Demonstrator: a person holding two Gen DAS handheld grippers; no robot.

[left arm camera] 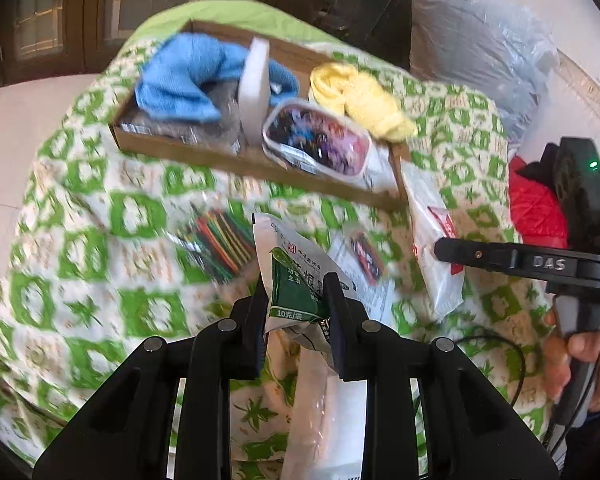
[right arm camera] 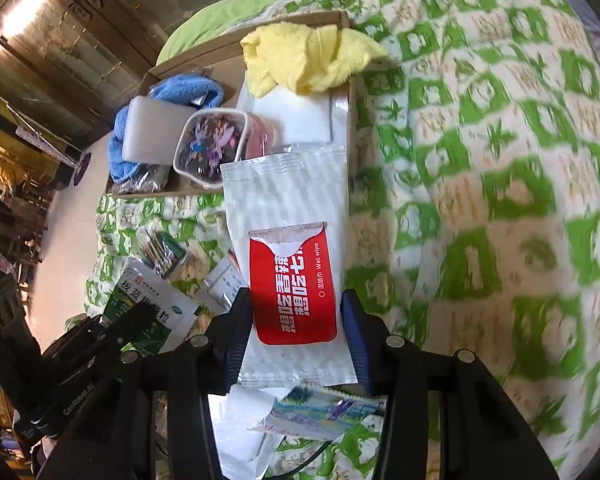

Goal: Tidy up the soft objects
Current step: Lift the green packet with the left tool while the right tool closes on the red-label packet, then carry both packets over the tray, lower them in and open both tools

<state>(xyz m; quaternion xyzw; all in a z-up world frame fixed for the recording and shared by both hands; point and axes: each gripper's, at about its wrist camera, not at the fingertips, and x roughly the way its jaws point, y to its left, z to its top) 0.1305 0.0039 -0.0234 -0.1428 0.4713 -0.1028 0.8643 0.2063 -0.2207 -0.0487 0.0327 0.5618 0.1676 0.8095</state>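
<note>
The wet wipe pack (right arm camera: 292, 264) is being clamped by the right tongs (right arm camera: 296, 320) just short of the cardboard box (right arm camera: 350, 120), the green sachet (left arm camera: 296, 280) by the left tongs (left arm camera: 296, 304); both slick packs are at risk of slipping onto the bed quilt (right arm camera: 500, 200).

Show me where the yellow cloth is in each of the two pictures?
Left wrist view: yellow cloth sits upper centre-right, at the cardboard tray's right end.
Right wrist view: yellow cloth lies near the top centre, draped over the tray's far corner.
Shared landmark: the blue towel in the tray.
</note>
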